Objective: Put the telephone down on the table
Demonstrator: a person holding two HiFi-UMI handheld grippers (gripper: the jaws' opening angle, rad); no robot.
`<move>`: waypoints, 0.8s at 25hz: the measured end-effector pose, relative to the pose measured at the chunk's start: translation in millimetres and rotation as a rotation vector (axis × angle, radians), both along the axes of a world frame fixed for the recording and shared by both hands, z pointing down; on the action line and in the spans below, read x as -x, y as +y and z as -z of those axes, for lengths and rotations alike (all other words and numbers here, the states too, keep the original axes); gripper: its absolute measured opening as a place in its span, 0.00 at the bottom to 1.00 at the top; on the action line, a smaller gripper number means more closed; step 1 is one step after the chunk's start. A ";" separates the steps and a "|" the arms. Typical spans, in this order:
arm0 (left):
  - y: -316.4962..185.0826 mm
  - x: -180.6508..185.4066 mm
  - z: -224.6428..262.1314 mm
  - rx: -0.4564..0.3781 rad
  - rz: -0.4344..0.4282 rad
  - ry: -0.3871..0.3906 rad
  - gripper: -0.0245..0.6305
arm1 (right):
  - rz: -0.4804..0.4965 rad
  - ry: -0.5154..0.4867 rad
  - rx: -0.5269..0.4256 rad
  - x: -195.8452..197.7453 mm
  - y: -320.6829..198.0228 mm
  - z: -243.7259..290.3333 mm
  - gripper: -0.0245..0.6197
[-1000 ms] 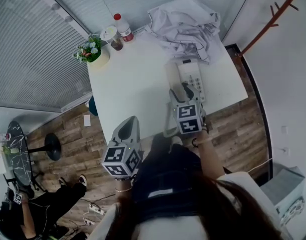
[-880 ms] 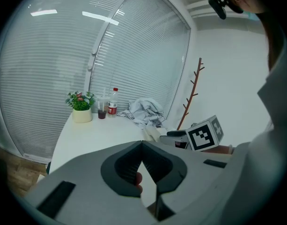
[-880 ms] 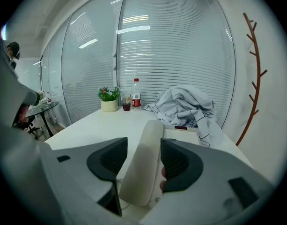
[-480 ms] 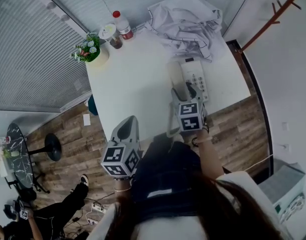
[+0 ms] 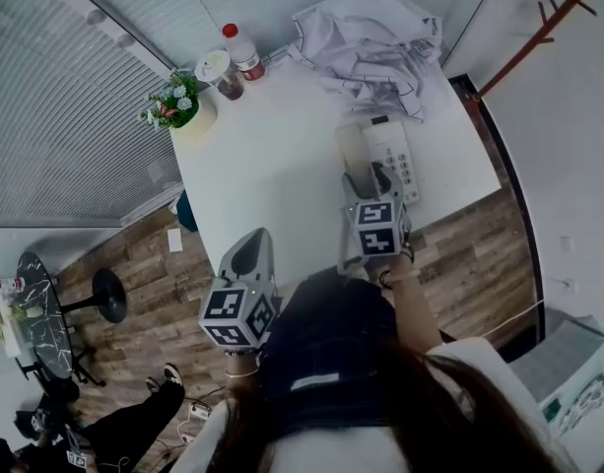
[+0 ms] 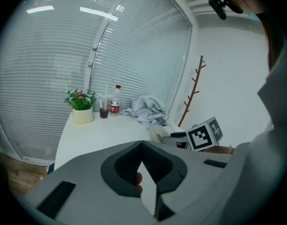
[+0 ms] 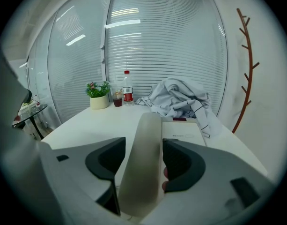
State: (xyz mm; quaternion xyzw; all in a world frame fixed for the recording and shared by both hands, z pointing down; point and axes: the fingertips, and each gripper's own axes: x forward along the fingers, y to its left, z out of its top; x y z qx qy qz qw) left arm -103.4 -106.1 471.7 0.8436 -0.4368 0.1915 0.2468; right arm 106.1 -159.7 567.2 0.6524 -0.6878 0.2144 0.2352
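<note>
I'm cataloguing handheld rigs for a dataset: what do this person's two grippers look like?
Both the left gripper and right gripper have light grey shells, dark jaw pads and a cube with black-and-white square markers. The right gripper's jaws have just been opening, with the telephone handset between them.

Dim, flat light (fisheye-warped edges), seemingly overhead.

You have bare table at 9 o'clock of the phone base. A heap of cloth blocks 12 o'clock (plant, cup and bottle sit at 10).
</note>
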 end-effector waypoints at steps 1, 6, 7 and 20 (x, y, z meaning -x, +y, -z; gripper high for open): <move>-1.6 0.5 -0.1 0.001 -0.003 -0.001 0.04 | -0.003 -0.001 0.001 0.2 -0.8 -0.7 0.44; -7.7 2.0 -2.3 0.003 -0.017 -0.007 0.04 | -0.020 -0.001 0.011 0.6 -3.0 -6.9 0.44; -8.8 1.9 -2.7 0.003 -0.020 -0.009 0.04 | -0.025 -0.003 0.012 0.2 -3.6 -7.9 0.44; -18.9 6.3 -0.4 -0.005 -0.019 -0.039 0.04 | -0.042 0.010 0.030 -1.8 -13.6 -21.2 0.39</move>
